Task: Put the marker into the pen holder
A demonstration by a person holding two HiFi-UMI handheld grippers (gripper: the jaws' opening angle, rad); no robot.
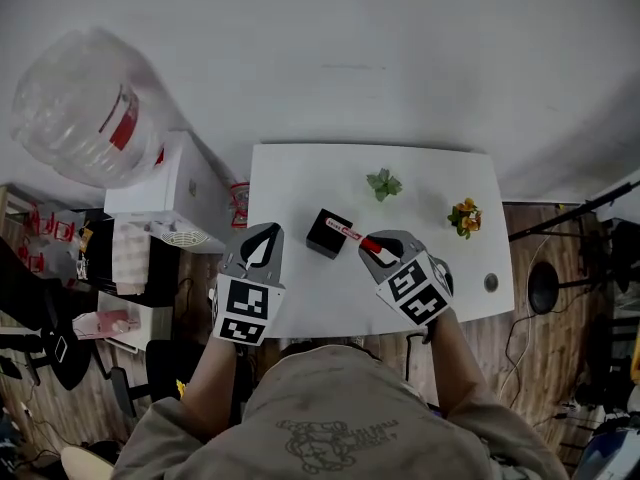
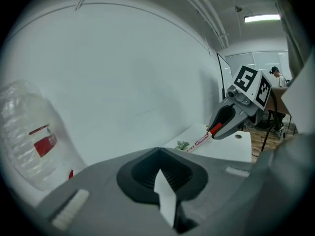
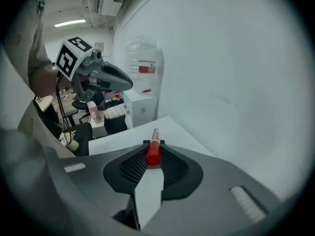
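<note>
A white marker (image 1: pixel 350 233) with a red cap sticks out of my right gripper (image 1: pixel 378 249), which is shut on its red end. The marker's white end reaches over the top of the black square pen holder (image 1: pixel 323 236) on the white table (image 1: pixel 300 173). In the right gripper view the marker (image 3: pixel 153 150) runs forward between the jaws, pointing down at the table. The left gripper view shows that marker (image 2: pixel 199 142) and the right gripper (image 2: pixel 221 125) from the side. My left gripper (image 1: pixel 264 232) hovers at the table's left edge beside the holder, jaws together, nothing in them.
A small green plant (image 1: pixel 383 183) and a pot of orange flowers (image 1: pixel 464 217) stand on the far half of the table. A small round dark thing (image 1: pixel 491 282) lies near the right front corner. A water dispenser (image 1: pixel 170 193) with a big bottle (image 1: pixel 85 108) stands left of the table.
</note>
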